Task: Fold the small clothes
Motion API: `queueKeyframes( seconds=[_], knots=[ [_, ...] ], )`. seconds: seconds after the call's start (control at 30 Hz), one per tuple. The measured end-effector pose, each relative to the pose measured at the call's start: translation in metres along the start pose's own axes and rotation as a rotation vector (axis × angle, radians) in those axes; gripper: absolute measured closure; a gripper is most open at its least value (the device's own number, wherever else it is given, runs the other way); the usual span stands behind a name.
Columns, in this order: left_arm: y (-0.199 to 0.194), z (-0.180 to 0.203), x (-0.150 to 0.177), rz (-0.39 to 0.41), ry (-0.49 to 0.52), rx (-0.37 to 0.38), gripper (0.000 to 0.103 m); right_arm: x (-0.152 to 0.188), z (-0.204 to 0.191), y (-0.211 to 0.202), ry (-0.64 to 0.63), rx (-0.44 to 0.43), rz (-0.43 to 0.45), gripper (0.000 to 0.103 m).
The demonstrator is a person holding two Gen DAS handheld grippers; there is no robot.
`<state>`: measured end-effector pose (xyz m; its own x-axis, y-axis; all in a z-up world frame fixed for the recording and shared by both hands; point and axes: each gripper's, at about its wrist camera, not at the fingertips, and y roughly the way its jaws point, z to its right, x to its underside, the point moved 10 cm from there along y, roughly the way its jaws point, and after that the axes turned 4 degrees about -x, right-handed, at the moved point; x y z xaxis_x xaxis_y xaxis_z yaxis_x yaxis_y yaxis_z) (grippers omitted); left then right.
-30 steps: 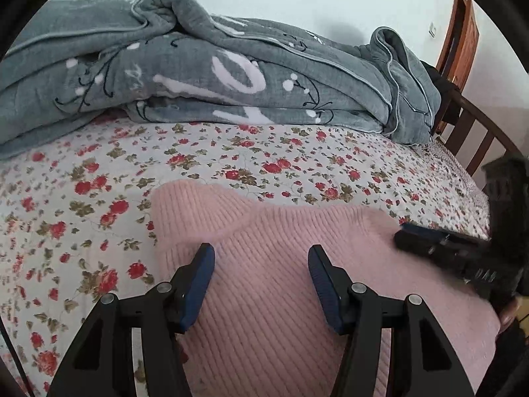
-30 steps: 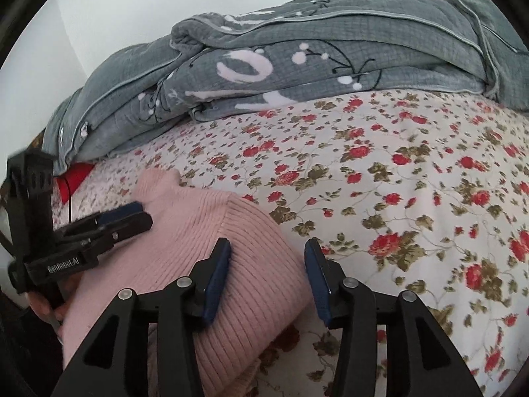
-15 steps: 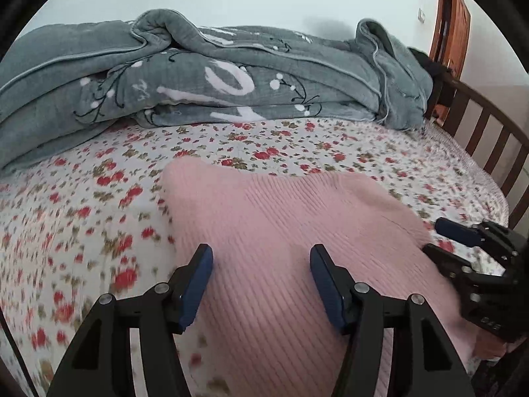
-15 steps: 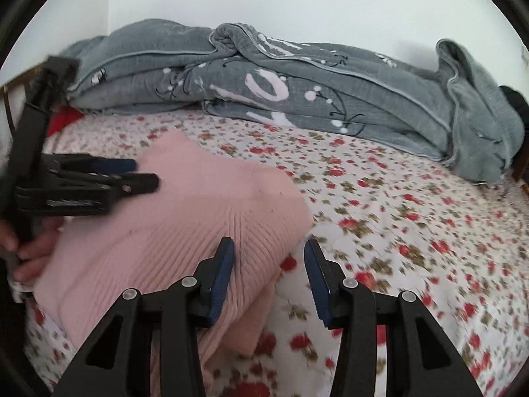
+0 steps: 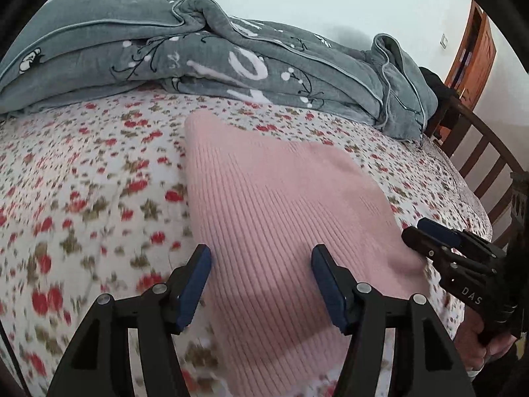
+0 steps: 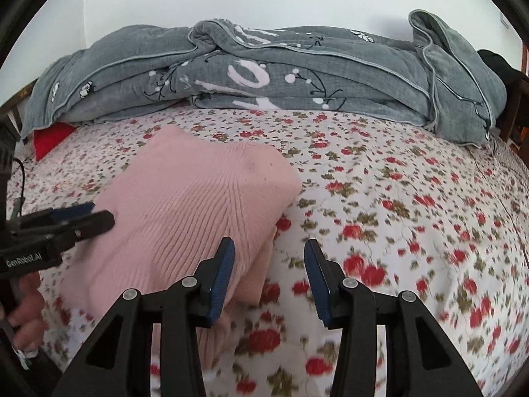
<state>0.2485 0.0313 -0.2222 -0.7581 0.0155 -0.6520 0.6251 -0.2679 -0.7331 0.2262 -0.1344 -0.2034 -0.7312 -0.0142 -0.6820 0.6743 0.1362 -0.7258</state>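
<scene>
A folded pink ribbed knit garment [image 5: 281, 205] lies flat on the floral bed sheet; it also shows in the right wrist view [image 6: 195, 211]. My left gripper [image 5: 261, 284] is open and empty, raised over the garment's near edge. My right gripper [image 6: 267, 274] is open and empty, above the garment's right corner and the sheet. The right gripper shows at the right of the left wrist view [image 5: 429, 235], beside the garment's right edge. The left gripper shows at the left of the right wrist view [image 6: 86, 218], beside its left edge.
A rumpled grey quilt [image 5: 198, 59] lies along the far side of the bed against the white wall, also seen in the right wrist view [image 6: 264, 72]. A wooden bed rail [image 5: 479, 152] stands at the right. A red item [image 6: 49, 135] peeks out under the quilt.
Both grippers have pulled back and risen from the pink garment, staying open. More of the bed and the whole folded garment have come into view.
</scene>
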Motion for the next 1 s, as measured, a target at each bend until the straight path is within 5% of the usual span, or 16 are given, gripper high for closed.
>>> queueKeyframes(
  seconds=[0.27,0.67,0.7,0.77,1.0],
  knots=[
    [-0.031,0.014,0.024,-0.068,-0.009,-0.083,0.042,0.018,0.002,-0.050,0.025,0.000,-0.005,0.059],
    [-0.143,0.034,0.022,0.110,-0.007,-0.218,0.039,0.015,0.021,-0.150,0.086,0.055,0.069,0.055],
    [-0.149,0.035,0.022,0.125,-0.005,-0.239,0.038,0.016,0.023,-0.155,0.091,0.060,0.068,0.052],
    [-0.161,0.035,0.024,0.145,-0.005,-0.275,0.037,0.020,0.024,-0.163,0.092,0.064,0.069,0.018],
    [-0.181,0.036,0.033,0.159,-0.005,-0.368,0.025,0.030,0.020,-0.186,0.034,0.103,0.098,0.006]
  ],
)
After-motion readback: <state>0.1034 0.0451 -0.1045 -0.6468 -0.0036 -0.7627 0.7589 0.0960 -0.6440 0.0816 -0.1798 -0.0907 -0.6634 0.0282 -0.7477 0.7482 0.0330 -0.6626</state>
